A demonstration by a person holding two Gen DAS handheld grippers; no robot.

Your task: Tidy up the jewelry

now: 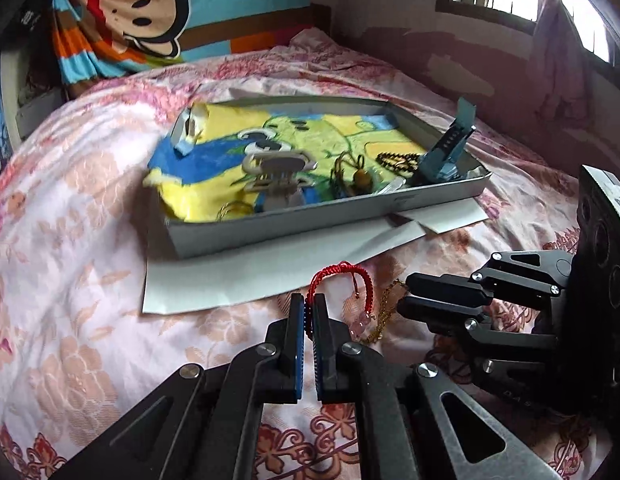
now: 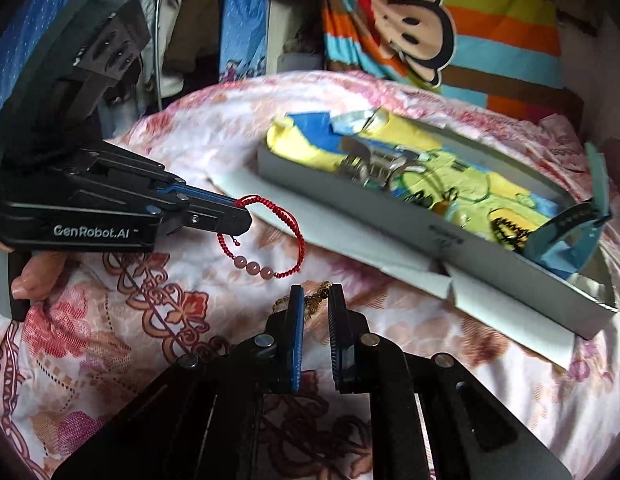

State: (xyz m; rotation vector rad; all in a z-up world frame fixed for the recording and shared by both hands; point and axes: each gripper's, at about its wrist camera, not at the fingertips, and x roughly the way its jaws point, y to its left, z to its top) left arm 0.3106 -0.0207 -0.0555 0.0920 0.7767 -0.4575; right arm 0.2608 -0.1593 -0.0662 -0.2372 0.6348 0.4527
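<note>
Left gripper [image 2: 242, 216]: clamped on red bracelet [image 2: 270, 240], which dangles clear of the bedspread [image 1: 70, 280], near the tray [image 1: 310, 220].
Right gripper [image 2: 313, 300]: jaws narrow, gold chain [image 2: 310, 300] between the tips; whether they truly pinch it I cannot tell.
Tray: holds other jewelry on a yellow cloth [image 1: 310, 136].
Risk: bracelet held by one cord may slip or snag the chain; a thin chain could drop out.

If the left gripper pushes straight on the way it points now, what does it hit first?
Probably the white paper sheet spread on the bed, then the grey tray's near wall. The left gripper already pinches the red bracelet; depth is uncertain.
</note>
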